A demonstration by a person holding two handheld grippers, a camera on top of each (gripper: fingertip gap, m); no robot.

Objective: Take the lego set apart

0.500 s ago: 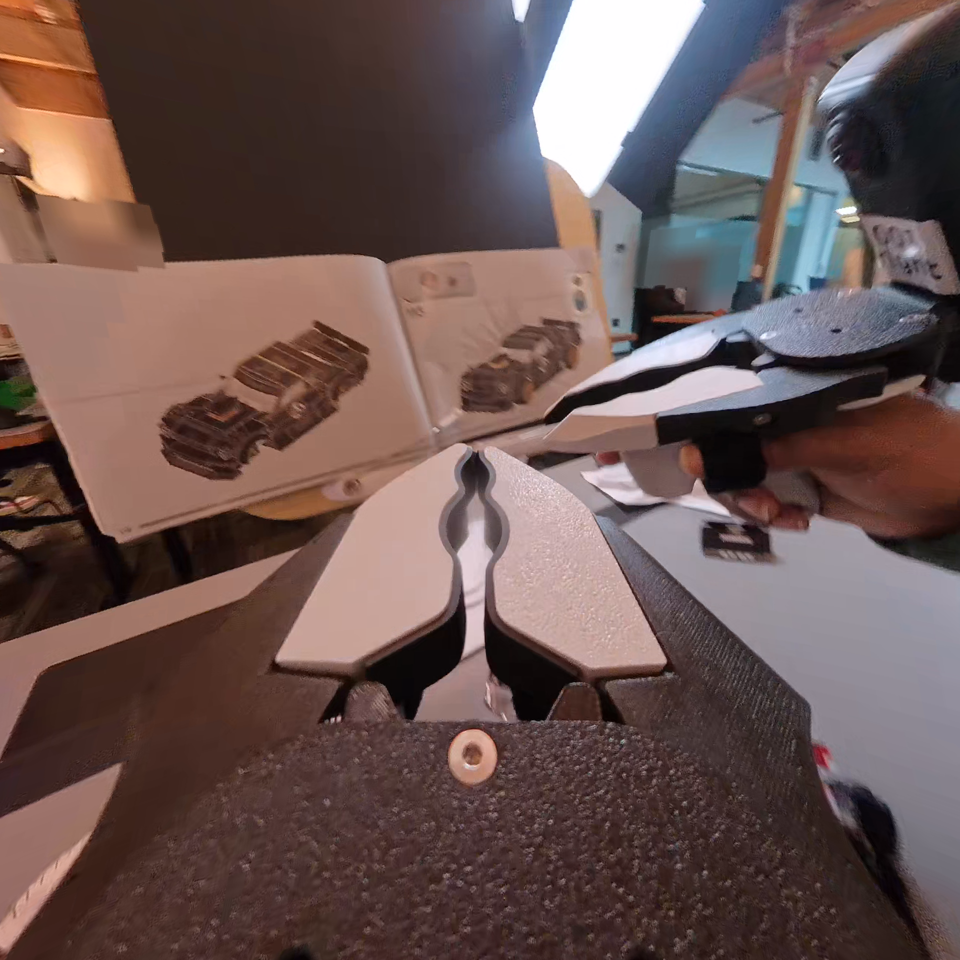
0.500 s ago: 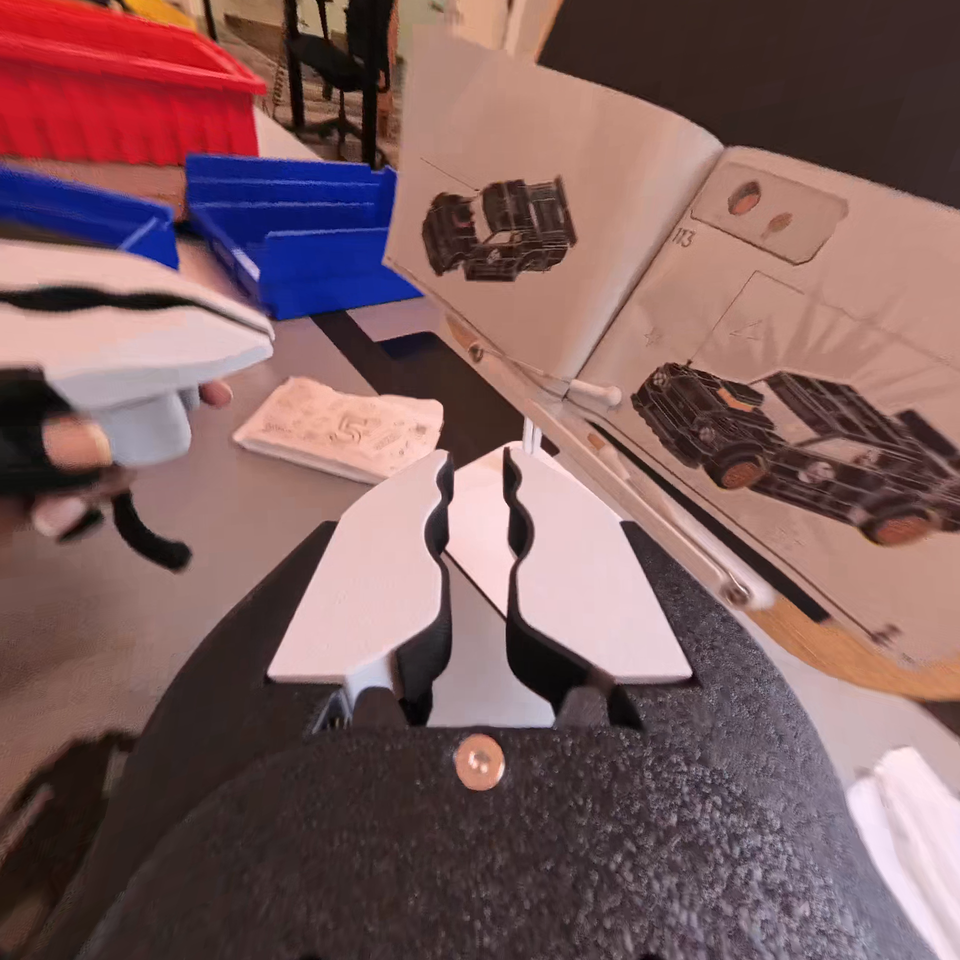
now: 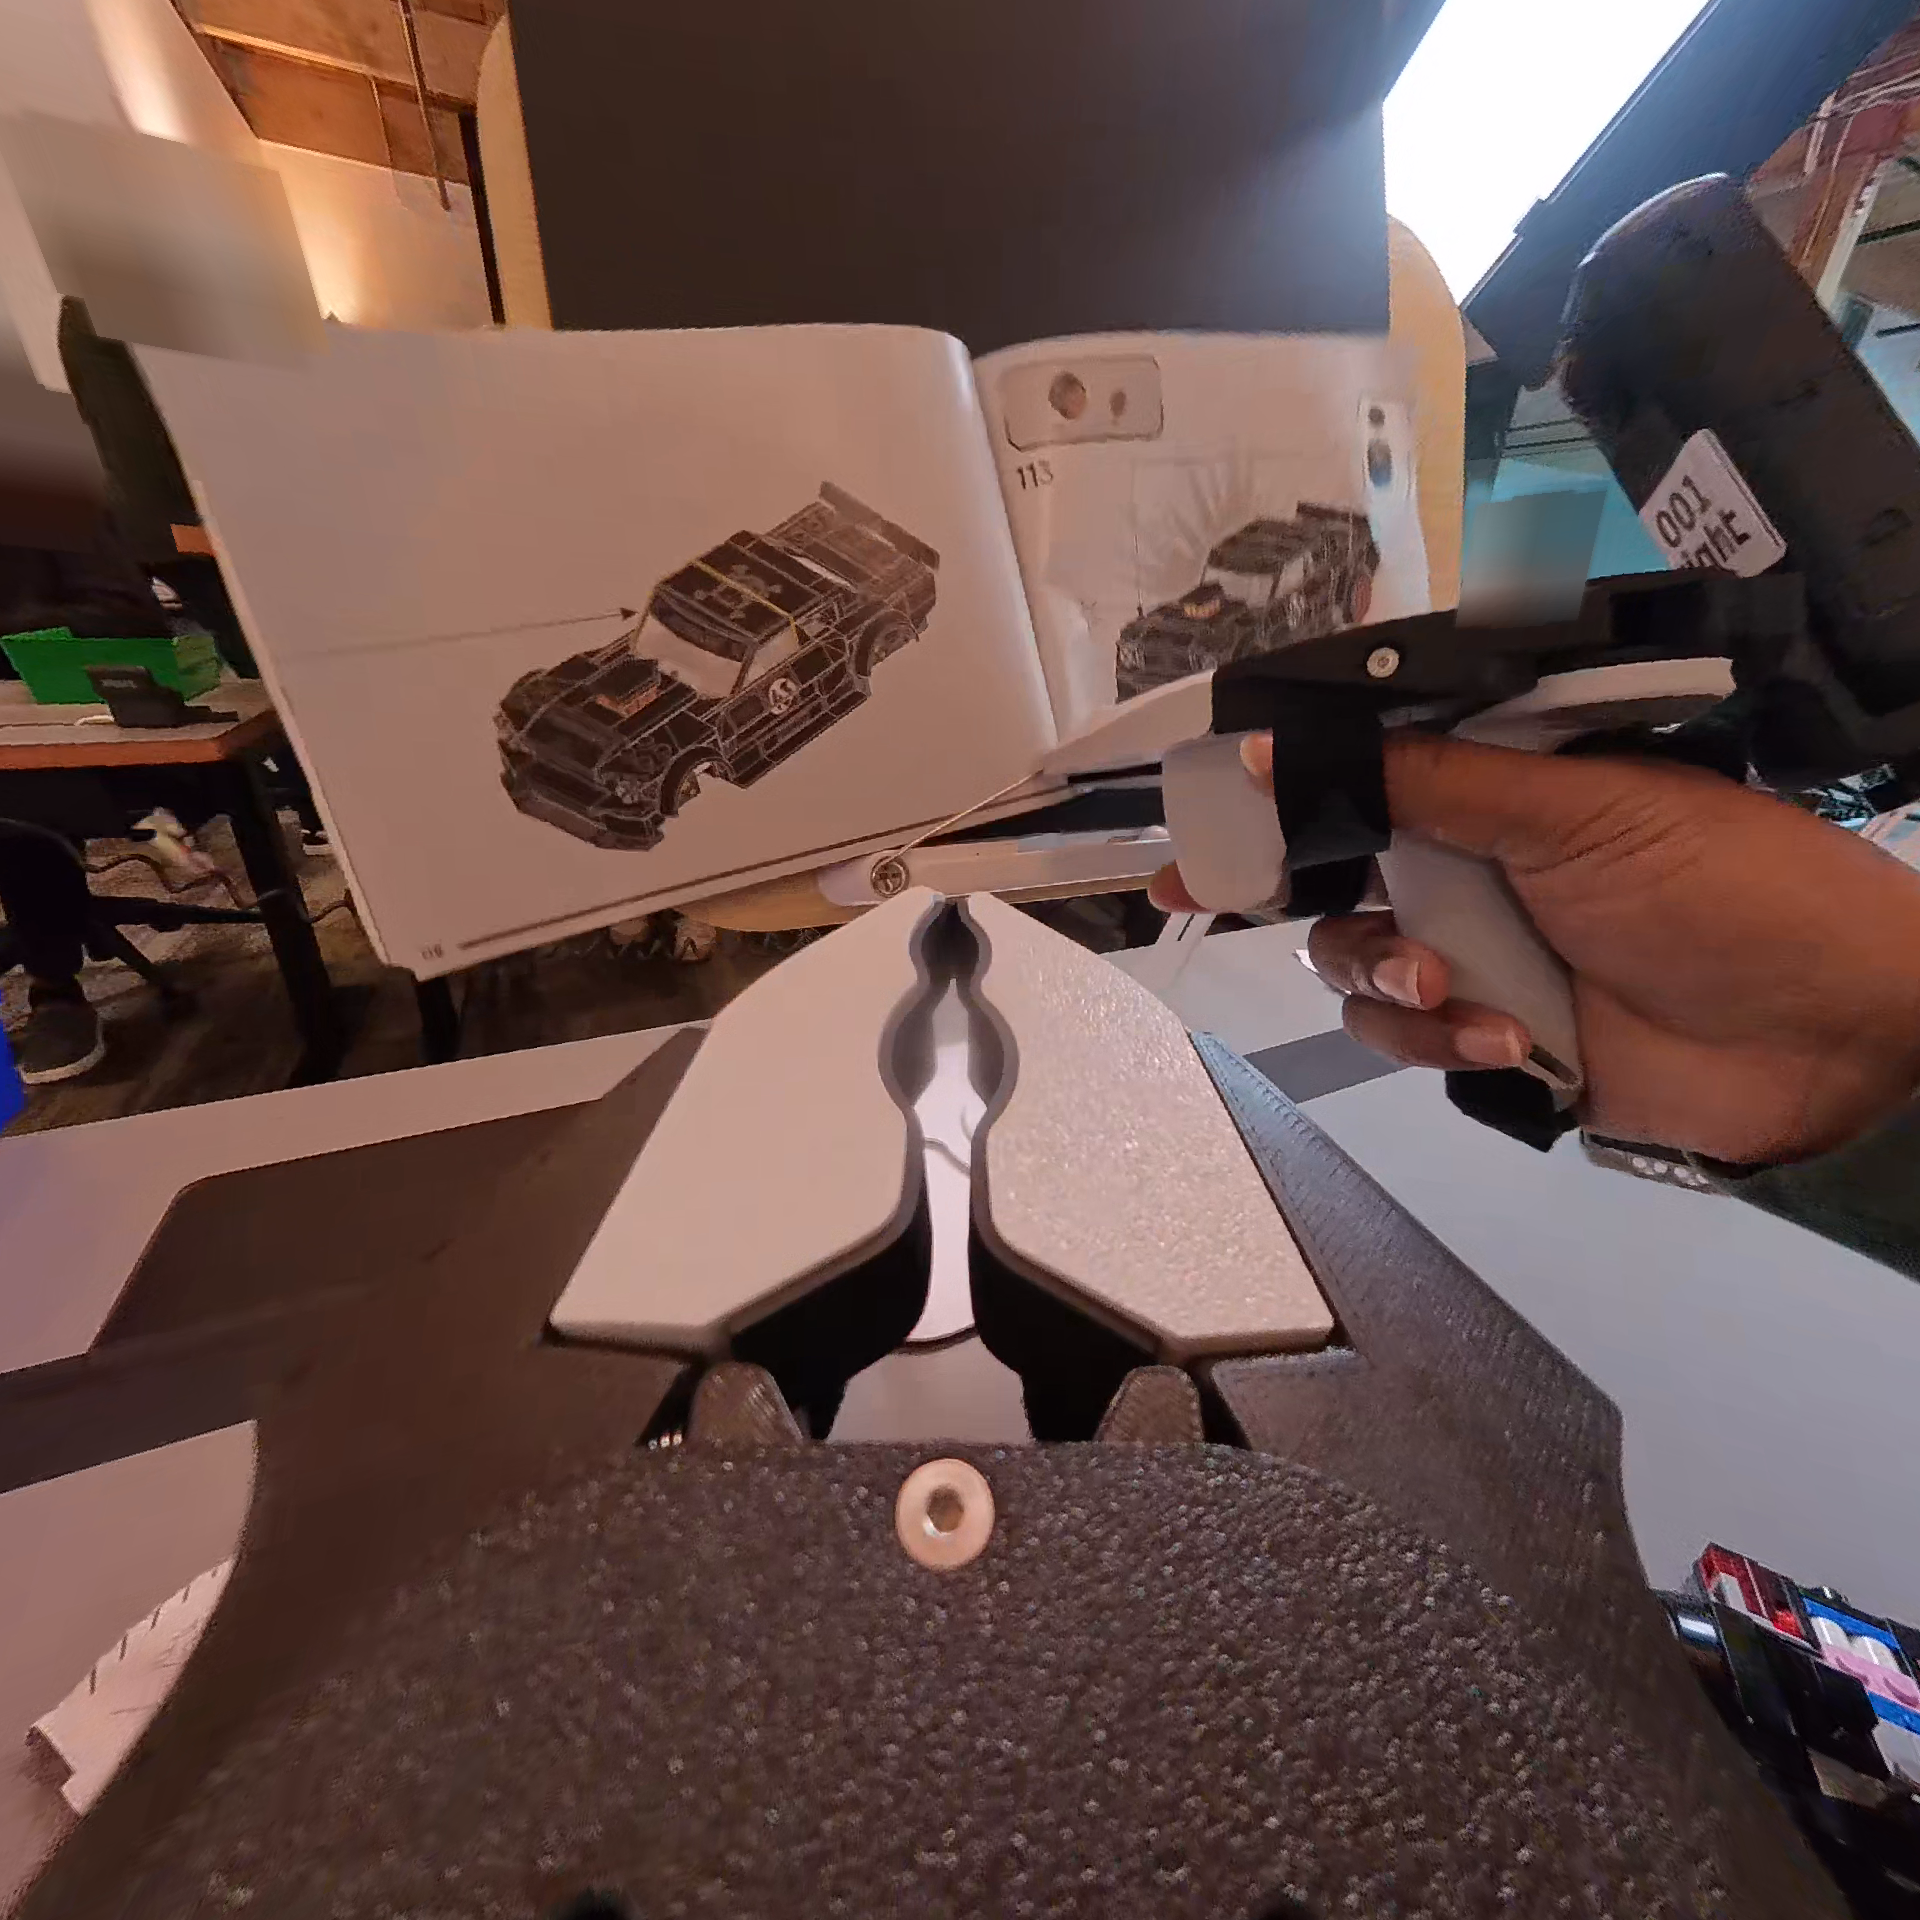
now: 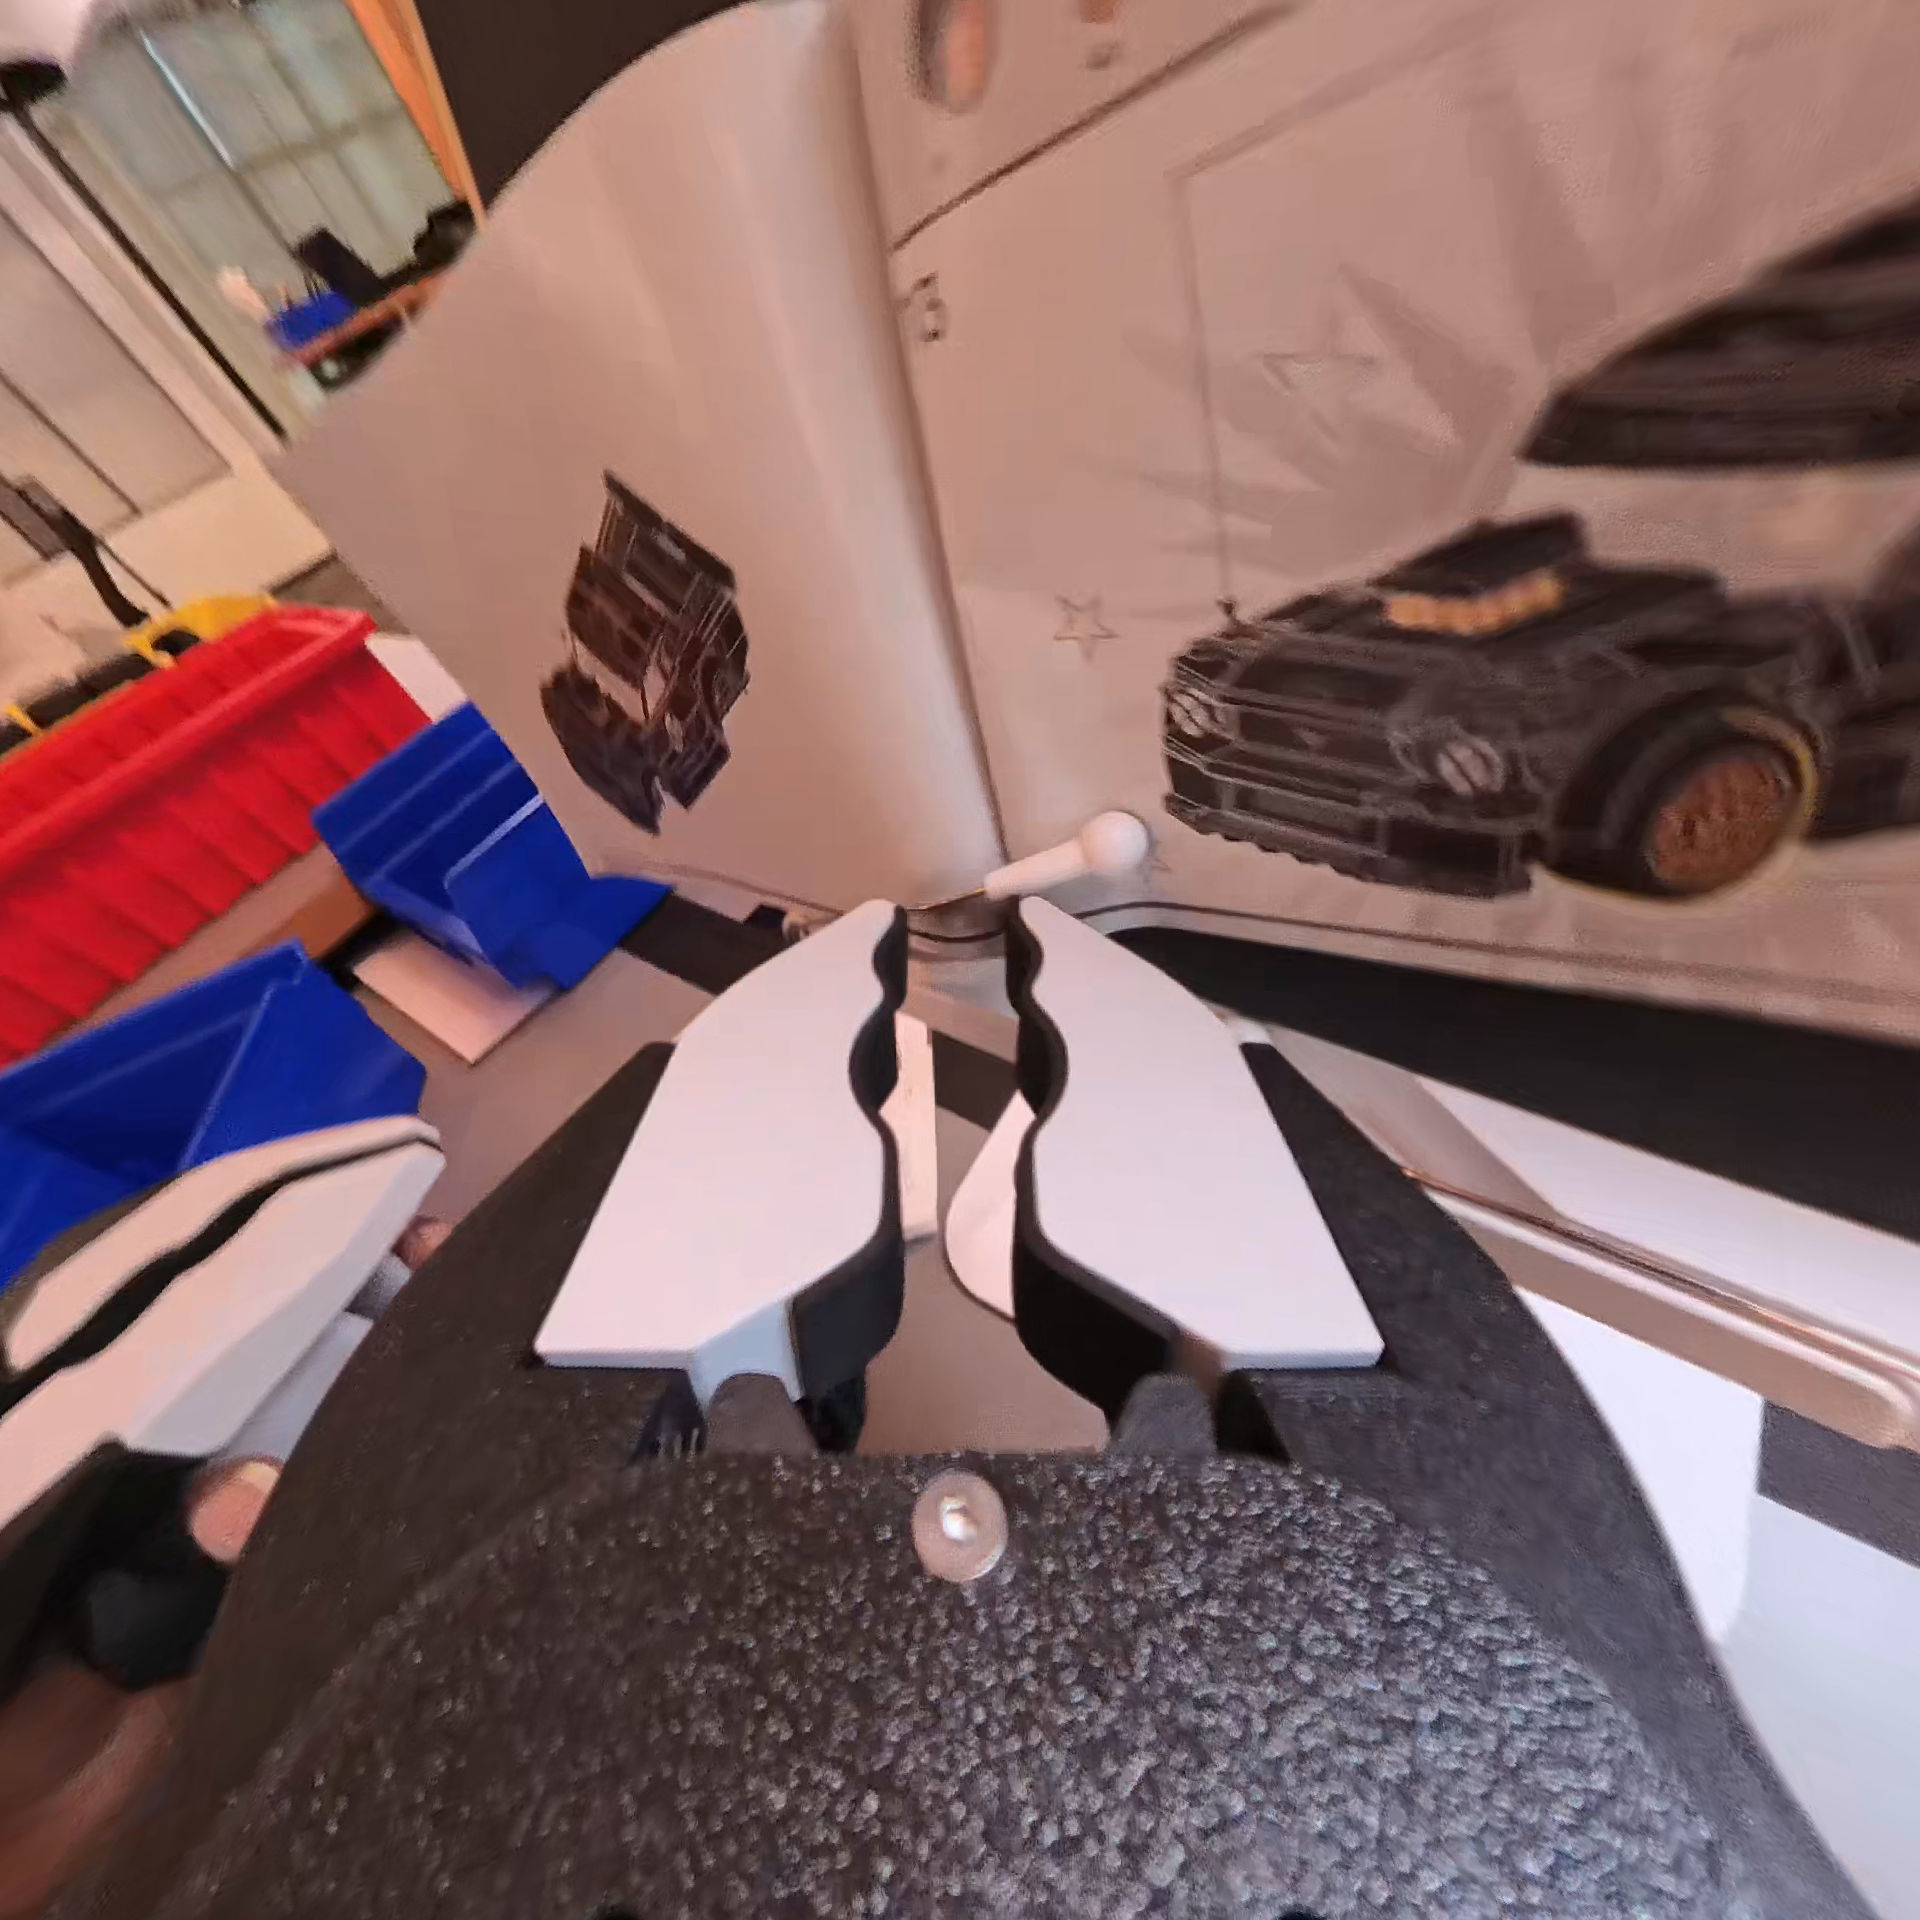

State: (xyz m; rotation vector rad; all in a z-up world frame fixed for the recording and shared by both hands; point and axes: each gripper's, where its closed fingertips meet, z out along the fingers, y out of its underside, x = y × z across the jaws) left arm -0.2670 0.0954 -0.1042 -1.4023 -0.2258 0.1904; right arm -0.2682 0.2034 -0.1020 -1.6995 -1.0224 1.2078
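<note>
The black brick-built lego car [image 3: 1829,1673] at frame edge: light, rigid, brittle at joints; grip protruding parts. Left gripper [image 3: 948,914] jaws nearly closed, empty; right gripper [image 4: 956,920] jaws slightly parted, empty.

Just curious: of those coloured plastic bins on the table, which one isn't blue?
The red bin, the big ribbed one farthest left in the right wrist view. The two smaller bins nearer the open booklet are blue.

Red bin [image 4: 156,769]; blue bins [image 4: 499,862]
</note>
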